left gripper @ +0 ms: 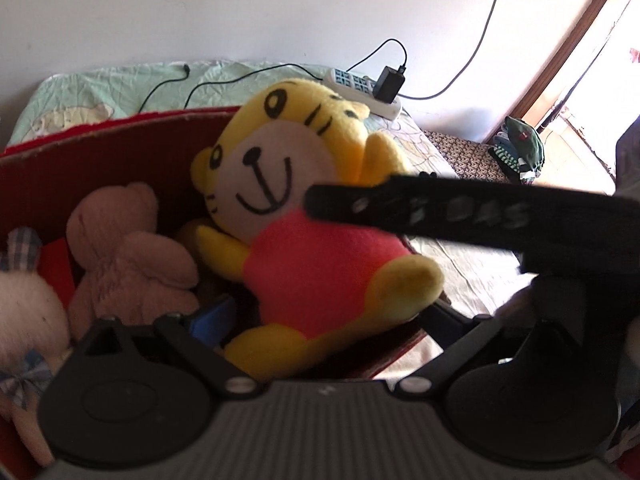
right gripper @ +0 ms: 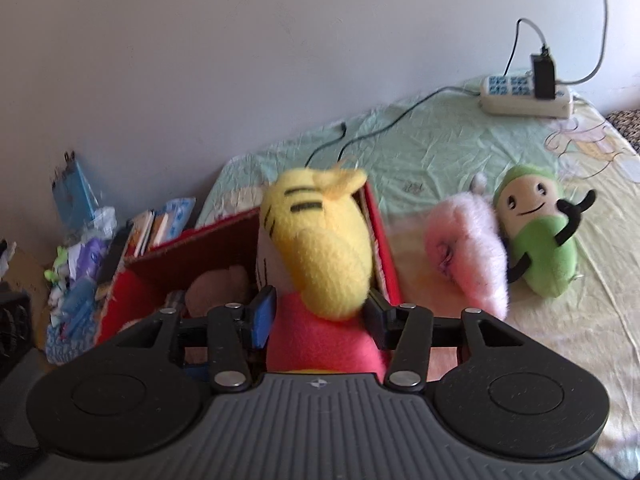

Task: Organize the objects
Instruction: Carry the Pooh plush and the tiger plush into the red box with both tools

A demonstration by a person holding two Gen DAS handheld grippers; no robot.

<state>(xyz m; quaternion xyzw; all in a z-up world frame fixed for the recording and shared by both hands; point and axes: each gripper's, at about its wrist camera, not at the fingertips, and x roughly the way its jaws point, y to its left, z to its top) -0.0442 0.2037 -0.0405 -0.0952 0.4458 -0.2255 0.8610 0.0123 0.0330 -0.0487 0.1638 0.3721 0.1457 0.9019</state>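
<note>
Currently the right gripper [right gripper: 318, 320] is clamped on the yellow tiger plush [right gripper: 320, 256] over the red box [right gripper: 384, 248] on the bed [right gripper: 440, 152]. Released now, it may tip over the rim. The left gripper's [left gripper: 320, 312] opening I cannot tell.

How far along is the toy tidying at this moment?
Done: a brown bear and a white bunny already lie in the red box. In hand: the right gripper is shut on the yellow tiger, over the box. Left: the pink toy and green toy are on the bed.
</note>
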